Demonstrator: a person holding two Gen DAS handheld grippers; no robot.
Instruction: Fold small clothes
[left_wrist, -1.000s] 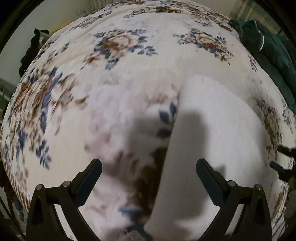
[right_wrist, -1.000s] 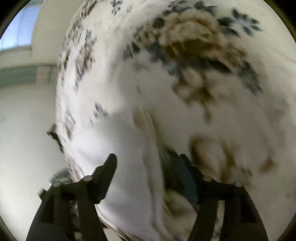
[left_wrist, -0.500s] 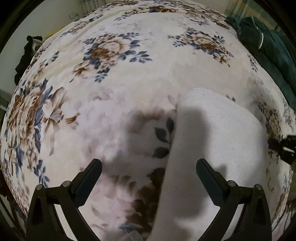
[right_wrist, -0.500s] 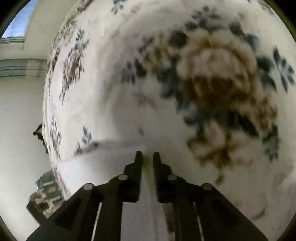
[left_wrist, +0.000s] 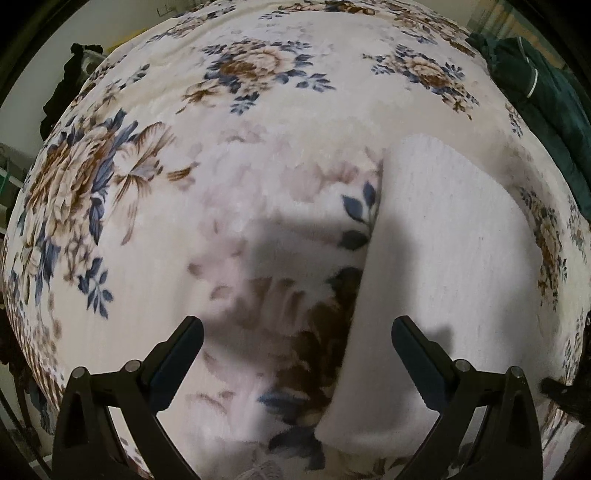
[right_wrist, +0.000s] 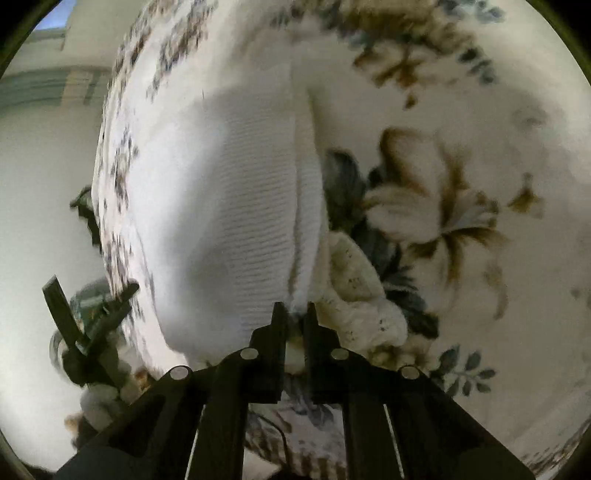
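A white knit garment (left_wrist: 443, 258) lies on a floral blanket (left_wrist: 221, 166). In the left wrist view my left gripper (left_wrist: 295, 343) is open and empty, hovering over the garment's left edge. In the right wrist view my right gripper (right_wrist: 294, 314) is shut on the edge of the white garment (right_wrist: 240, 221), which is lifted and doubled along a fold. A cream lace piece (right_wrist: 354, 291) lies just right of the fingers. The left gripper also shows in the right wrist view (right_wrist: 88, 306), far left.
A dark green garment (left_wrist: 546, 92) lies at the blanket's far right edge. A dark object (left_wrist: 70, 81) hangs past the blanket's left edge. The blanket ends at a pale wall in the right wrist view (right_wrist: 37, 184).
My right gripper went from open to shut on the garment's edge and has lifted it. My left gripper stayed open and drew back slightly.
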